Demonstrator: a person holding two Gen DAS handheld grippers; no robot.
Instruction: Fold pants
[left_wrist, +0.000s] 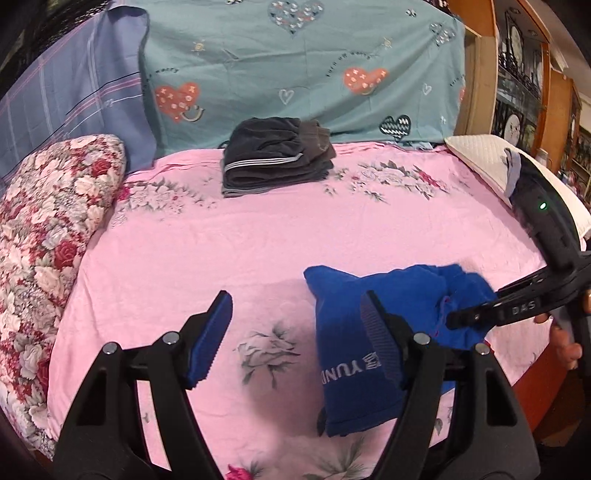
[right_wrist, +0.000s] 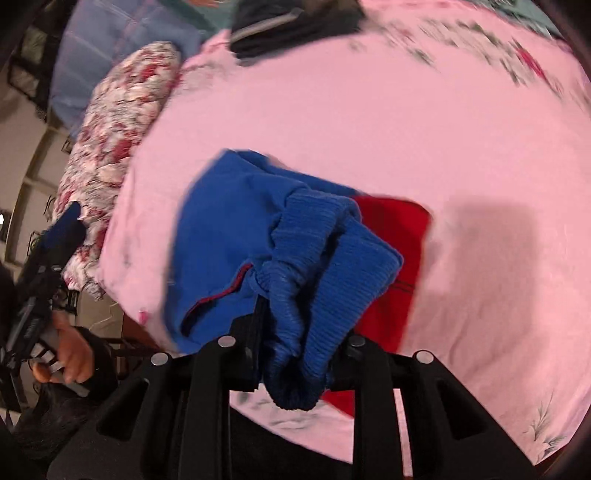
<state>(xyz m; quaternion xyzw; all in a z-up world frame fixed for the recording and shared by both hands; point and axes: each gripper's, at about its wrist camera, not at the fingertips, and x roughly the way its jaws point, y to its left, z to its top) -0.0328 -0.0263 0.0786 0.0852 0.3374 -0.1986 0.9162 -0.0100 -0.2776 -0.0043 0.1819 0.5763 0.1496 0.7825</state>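
Blue pants with white lettering lie bunched on the pink floral bedsheet. My left gripper hovers open over their left edge, and its blue pads touch no cloth. My right gripper comes in from the right and pinches the pants' far side. In the right wrist view, my right gripper is shut on the ribbed blue cuff, which hides its fingertips. A red panel shows beneath the blue cloth. The left gripper is at the left edge there, held by a hand.
A stack of dark folded clothes sits at the back of the bed. A floral quilt roll lines the left side, and a white pillow lies at the right. Teal heart-print bedding stands behind. Wooden cabinets are at the far right.
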